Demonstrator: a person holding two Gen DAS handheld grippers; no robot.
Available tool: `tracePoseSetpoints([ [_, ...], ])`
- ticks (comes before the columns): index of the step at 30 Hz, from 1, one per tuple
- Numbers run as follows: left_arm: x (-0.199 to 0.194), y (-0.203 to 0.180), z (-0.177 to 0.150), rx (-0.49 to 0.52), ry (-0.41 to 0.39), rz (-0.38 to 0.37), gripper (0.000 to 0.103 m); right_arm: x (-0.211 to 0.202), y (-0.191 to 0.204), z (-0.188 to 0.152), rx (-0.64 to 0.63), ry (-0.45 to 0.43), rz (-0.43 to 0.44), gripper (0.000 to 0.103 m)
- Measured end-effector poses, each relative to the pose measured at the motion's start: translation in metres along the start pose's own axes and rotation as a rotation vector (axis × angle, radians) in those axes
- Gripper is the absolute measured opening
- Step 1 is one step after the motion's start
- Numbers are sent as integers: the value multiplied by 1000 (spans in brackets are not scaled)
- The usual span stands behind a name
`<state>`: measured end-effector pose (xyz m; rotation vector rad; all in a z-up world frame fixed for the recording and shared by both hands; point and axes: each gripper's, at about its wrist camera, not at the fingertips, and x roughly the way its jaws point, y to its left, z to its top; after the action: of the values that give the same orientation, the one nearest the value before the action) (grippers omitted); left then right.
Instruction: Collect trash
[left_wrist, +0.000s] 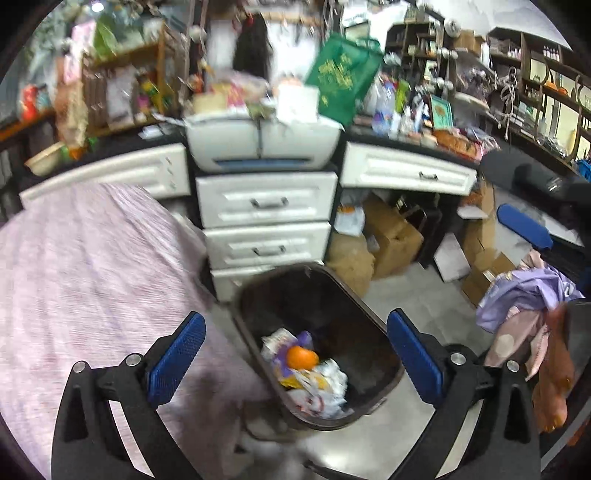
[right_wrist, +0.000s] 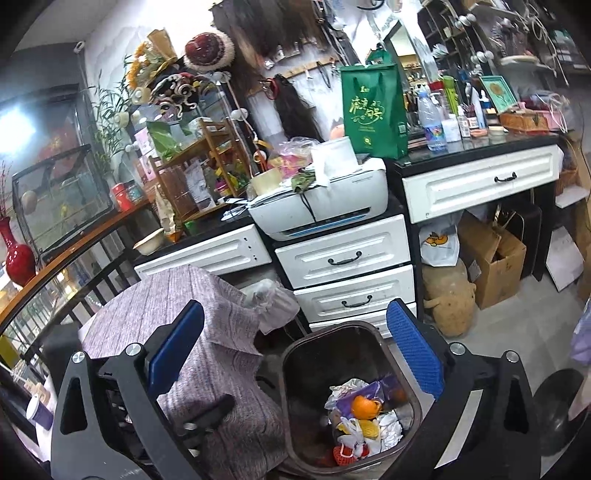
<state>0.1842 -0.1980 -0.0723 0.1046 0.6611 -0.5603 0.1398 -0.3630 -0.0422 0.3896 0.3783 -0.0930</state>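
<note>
Left claw (left_wrist: 295, 354) stands wide and empty above the bin (left_wrist: 373, 325), a stance consistent with dropping trash in. Right claw (right_wrist: 295, 354) is likewise wide and empty. Trash (left_wrist: 306, 373), orange peel on top, lies inside the bin at 6 o'clock.

Dark brown trash bin (left_wrist: 369, 325) upright on the floor, lower centre of frame, open-topped, holding crumpled wrappers (left_wrist: 325, 384) and orange peel (left_wrist: 302, 357) at its bottom
</note>
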Motion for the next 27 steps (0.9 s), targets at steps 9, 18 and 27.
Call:
tracePoseSetpoints([
  [9, -84, 38, -1, -68, -174, 100, 97, -28, 50, -3, -114, -59, 56, 97],
  [18, -167, 51, -25, -84, -301, 192, 97, -67, 115, -27, -259, -93, 98, 97],
  [27, -230, 44, -50, -109, -404, 219, 97, -112, 142, -47, -264, -95, 187, 97],
])
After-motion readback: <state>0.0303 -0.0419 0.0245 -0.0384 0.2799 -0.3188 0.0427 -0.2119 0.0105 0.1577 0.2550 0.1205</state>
